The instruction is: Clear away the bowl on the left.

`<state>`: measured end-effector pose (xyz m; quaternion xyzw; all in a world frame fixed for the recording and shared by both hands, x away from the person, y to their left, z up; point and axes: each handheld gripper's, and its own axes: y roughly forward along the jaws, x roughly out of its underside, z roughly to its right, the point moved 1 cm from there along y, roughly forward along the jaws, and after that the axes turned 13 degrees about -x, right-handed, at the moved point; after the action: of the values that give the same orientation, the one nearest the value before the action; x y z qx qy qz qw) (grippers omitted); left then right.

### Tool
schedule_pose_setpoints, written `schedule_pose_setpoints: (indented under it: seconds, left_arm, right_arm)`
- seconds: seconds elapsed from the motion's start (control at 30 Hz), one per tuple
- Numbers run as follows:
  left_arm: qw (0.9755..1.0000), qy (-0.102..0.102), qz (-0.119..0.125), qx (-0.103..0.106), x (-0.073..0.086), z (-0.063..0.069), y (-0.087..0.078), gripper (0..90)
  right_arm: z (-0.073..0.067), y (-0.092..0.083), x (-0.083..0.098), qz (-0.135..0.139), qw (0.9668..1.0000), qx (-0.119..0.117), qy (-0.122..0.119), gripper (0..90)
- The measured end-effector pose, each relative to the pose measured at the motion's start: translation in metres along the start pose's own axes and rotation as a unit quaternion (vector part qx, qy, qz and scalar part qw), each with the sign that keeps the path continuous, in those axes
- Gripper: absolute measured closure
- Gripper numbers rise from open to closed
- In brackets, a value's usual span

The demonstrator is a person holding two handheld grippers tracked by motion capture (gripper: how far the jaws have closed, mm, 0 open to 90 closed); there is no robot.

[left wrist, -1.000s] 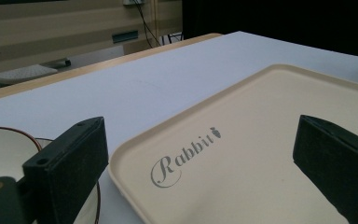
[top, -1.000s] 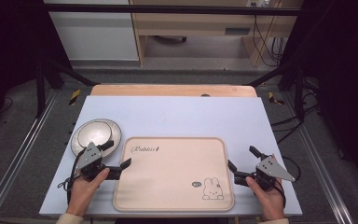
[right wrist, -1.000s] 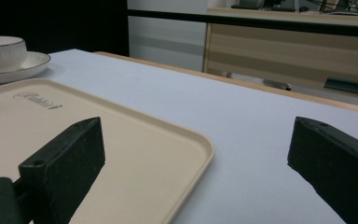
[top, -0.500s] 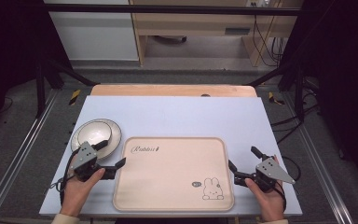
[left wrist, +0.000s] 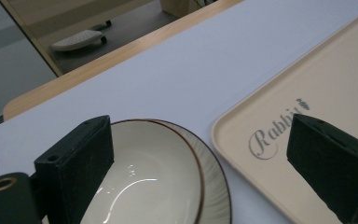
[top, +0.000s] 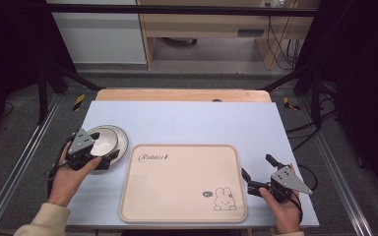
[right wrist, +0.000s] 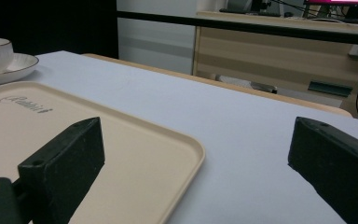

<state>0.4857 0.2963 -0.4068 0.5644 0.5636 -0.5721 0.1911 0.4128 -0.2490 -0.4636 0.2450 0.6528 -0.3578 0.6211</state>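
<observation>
A pale blue worktop (top: pixel 187 118) fills the middle of the high view, with a strip of bare wood along its far edge. On it, in the lower centre of the frame, lies a beige tray (top: pixel 182 191) with rounded corners, script lettering near its upper left corner and a small rabbit drawing (top: pixel 222 198) near its lower right corner. The tray carries nothing.

At the left of the frame, just beside the tray's upper left corner, sits a cream bowl (top: pixel 98 141) on a ribbed saucer (top: pixel 120 142) with a dark rim. In the left gripper view the saucer's edge lies close to the tray's rim, though I cannot tell whether they touch.

The left gripper (top: pixel 109 158) hangs over the near side of the bowl and saucer, held by the left hand (top: pixel 71 177) coming up from the lower left. Its fingers are spread wide apart and grip nothing; in the left gripper view one finger (left wrist: pixel 77 163) stands over the bowl, the other over the tray's lettering.

The right gripper (top: pixel 257 172) is at the lower right of the frame, just beside the tray's right edge, held by the right hand (top: pixel 283 209). Its fingers are likewise spread wide and empty; in the right gripper view one stands over the tray's corner, the other over bare worktop.
</observation>
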Motion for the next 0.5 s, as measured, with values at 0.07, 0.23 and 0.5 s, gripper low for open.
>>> schedule_pose_setpoints:
  seconds: [0.07, 0.23, 0.5]
  left_arm:
    - [0.9998, 0.015, -0.013, -0.007, -0.004, -0.006, 0.002, 7.2]
    - [0.9986, 0.026, -0.039, -0.023, -0.009, -0.02, 0.01, 7.8]
    - [0.9978, 0.011, -0.053, -0.039, -0.011, -0.036, 0.015, 7.9]
  right_arm:
    - [0.0, 0.0, 0.0, 0.003, 1.0, 0.0, 0.002, 3.7]
    - [0.0, -0.001, 0.0, 0.004, 1.0, 0.0, 0.003, 3.7]
    - [0.0, -0.001, 0.0, 0.003, 1.0, 0.0, 0.007, 3.7]
